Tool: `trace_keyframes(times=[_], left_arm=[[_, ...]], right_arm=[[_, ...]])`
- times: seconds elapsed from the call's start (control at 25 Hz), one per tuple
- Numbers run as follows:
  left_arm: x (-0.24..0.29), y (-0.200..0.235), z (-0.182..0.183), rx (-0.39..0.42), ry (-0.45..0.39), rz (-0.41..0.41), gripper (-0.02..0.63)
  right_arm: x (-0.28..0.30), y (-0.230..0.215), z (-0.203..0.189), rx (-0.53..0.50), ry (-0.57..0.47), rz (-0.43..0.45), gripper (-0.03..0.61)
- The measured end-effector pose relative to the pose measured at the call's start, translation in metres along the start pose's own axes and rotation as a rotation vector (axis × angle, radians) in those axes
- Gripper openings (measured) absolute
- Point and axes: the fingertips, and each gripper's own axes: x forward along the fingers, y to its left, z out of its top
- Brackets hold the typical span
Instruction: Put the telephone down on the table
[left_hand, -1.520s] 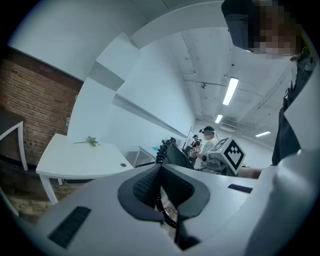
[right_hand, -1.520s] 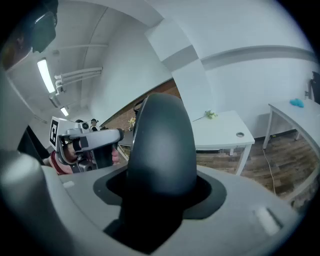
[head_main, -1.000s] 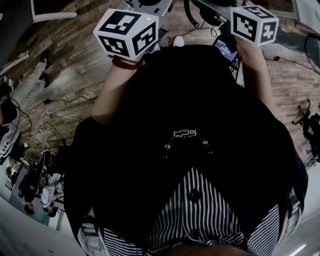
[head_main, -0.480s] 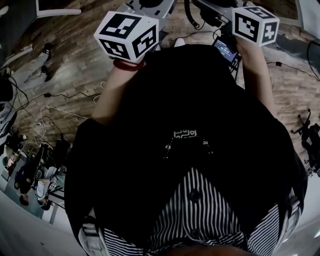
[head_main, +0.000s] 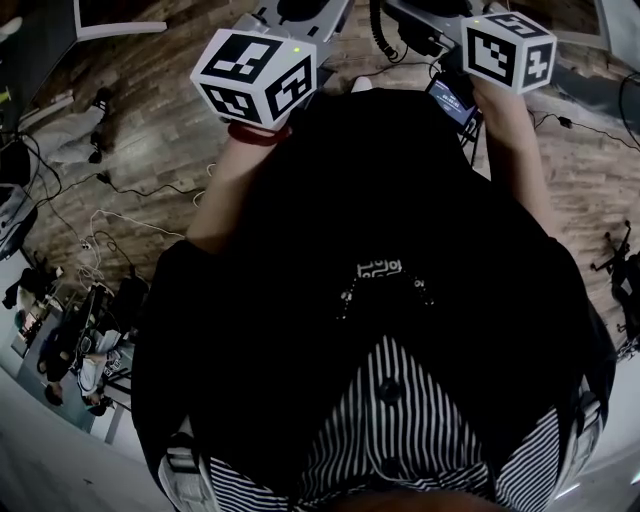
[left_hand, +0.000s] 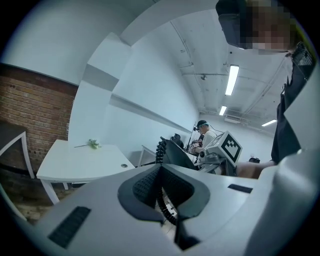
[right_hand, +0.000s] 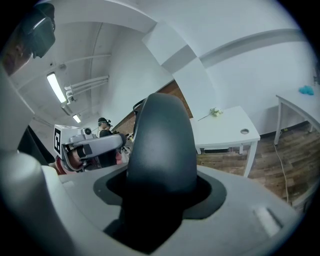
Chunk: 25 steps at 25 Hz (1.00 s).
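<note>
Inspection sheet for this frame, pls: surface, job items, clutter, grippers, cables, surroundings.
Surface: white table ahead, apart from both grippers.
Job's things: telephone held, not yet on the table.
Clutter: green sprig on the table; dark gear on the wooden floor.
Grippers: right gripper closed on the telephone; left gripper closed on the coiled cord.
Cables: loose cables across the floor.
Surroundings: brick wall, ceiling lights, another person behind.

left gripper (left_hand: 159, 169) has its jaws pinched on a black coiled cord (left_hand: 160, 149), dark telephone (left_hand: 179, 156) sits just behind the tips. White table (left_hand: 80, 162) off to the left with a little green sprig (left_hand: 93, 144) on it, brick wall (left_hand: 30, 115) beyond
</note>
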Motion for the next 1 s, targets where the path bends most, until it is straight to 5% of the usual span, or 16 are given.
trace_keyframes(times=[0.8,1.0], left_arm=[[0.044,0.021,0.011,0.044,-0.001,-0.068,0.009],[0.076,0.057,0.027,0.050,0.006,-0.123,0.009]], right_arm=[[0.003,-0.017,0.012,-0.006,-0.022,-0.050,0.282],[0.028,-0.049,0.037,0.031,-0.035,-0.082,0.282]])
